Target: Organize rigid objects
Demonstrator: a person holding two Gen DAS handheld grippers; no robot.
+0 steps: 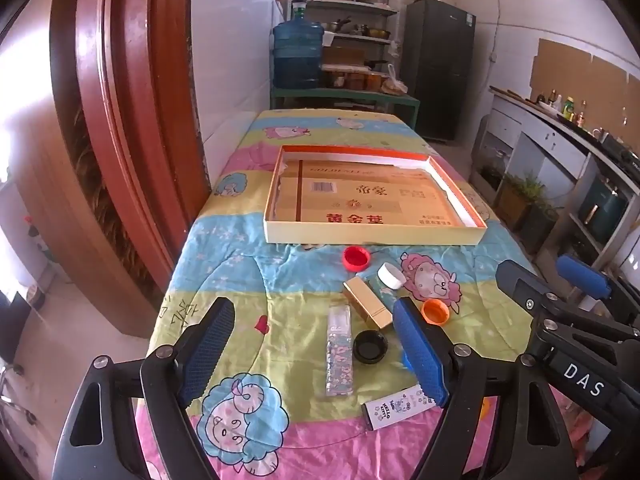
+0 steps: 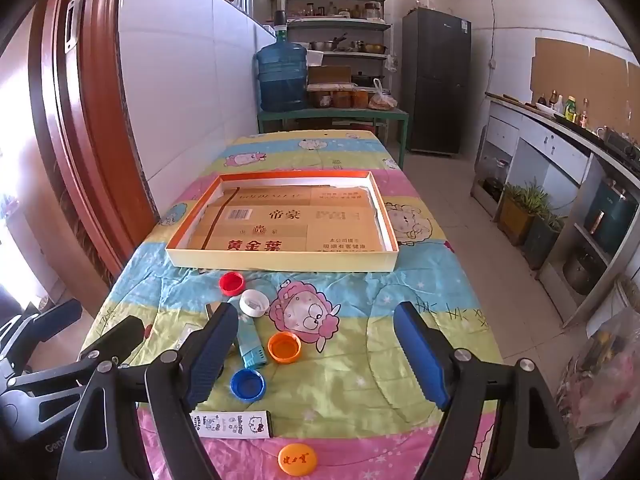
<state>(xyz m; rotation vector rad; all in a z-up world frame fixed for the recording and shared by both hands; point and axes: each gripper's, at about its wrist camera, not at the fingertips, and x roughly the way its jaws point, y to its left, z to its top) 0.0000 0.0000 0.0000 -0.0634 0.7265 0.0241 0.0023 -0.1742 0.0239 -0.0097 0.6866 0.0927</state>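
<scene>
Kitchen shelves and a fridge (image 2: 436, 80) stand behind a table under a cartoon-print cloth (image 2: 360, 360). Near the shallow box (image 2: 280, 258), on its near side, lie red (image 2: 231, 283), white (image 2: 254, 302), orange (image 2: 284, 347) and blue (image 2: 248, 384) caps. Both the left gripper (image 1: 316, 354) and right gripper (image 2: 316, 358) hang wide apart, holding nothing.
</scene>
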